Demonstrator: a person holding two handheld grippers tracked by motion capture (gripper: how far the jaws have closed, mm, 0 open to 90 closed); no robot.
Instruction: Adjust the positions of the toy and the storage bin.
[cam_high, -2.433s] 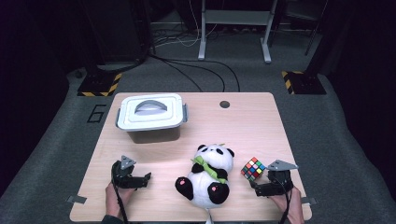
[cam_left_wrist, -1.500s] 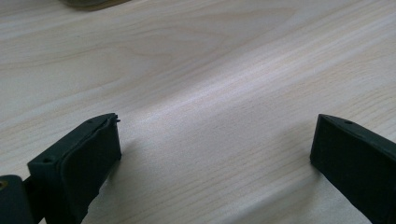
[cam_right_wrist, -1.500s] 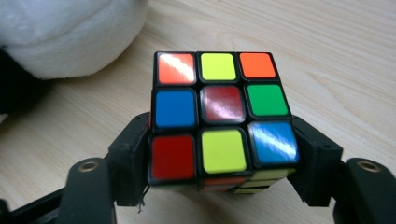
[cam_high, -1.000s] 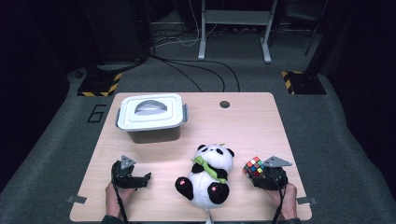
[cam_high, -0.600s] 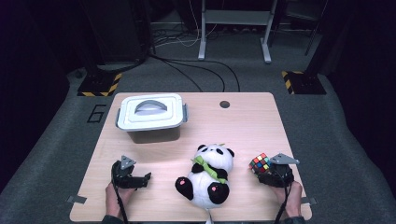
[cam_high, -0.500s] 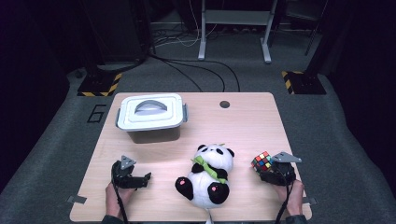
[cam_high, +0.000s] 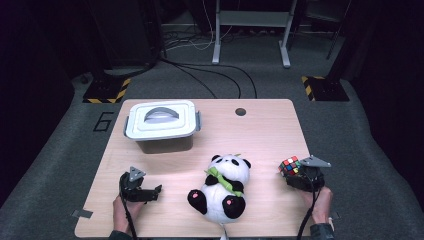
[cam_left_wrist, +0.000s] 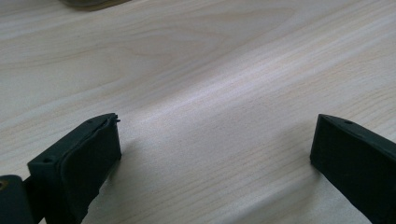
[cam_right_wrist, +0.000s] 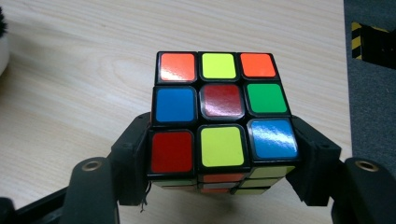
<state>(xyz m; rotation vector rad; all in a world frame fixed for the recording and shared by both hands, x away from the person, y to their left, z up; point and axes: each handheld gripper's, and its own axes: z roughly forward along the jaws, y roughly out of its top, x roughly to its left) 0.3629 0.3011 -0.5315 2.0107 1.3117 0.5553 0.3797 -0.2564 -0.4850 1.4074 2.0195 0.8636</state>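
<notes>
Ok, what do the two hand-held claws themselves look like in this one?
Both are black. The left claw and right claw each carry a grey three-cornered plate on top and trail a black cable back past the hand. Up close, the fingers are thick, blocky black pads with small screw holes. A dark cuff shows at the right wrist.

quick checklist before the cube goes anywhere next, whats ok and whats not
1. Grip: right gripper has its jaws against both sides of the puzzle cube: ok.
2. Cube clear of the table: cannot tell.
3. Storage box open to take it: not ok, the lid is on.
4. Left gripper free for the lid: ok, jaws wide apart over bare wood.
5. Plush panda lies between cube and box: not ok, go around or over it.
</notes>
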